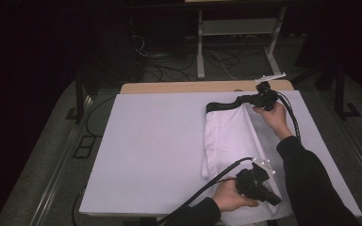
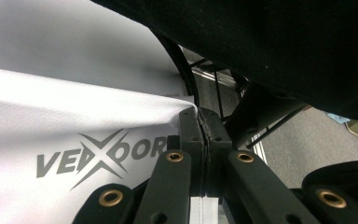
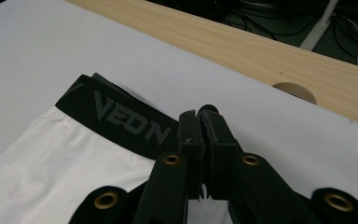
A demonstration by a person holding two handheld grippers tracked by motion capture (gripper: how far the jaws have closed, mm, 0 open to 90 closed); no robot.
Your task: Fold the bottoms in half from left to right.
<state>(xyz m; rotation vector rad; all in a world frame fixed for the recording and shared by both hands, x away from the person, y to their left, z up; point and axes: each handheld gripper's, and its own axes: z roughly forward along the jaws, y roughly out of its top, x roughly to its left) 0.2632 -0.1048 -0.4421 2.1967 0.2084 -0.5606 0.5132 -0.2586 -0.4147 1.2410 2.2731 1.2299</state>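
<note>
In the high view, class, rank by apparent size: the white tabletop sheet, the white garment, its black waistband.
1. White tabletop sheet, largest.
2. White garment.
3. Black waistband, smallest.

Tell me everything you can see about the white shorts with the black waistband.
The white shorts look like thin, stretchy sports fabric, with a mesh panel near the top. They lie folded lengthwise on the white table cover, black waistband at the far end, bearing grey letters. A grey logo is printed near the hem. The right gripper is shut on the waistband end; the left gripper is shut on the near hem, lifting that edge.
</note>
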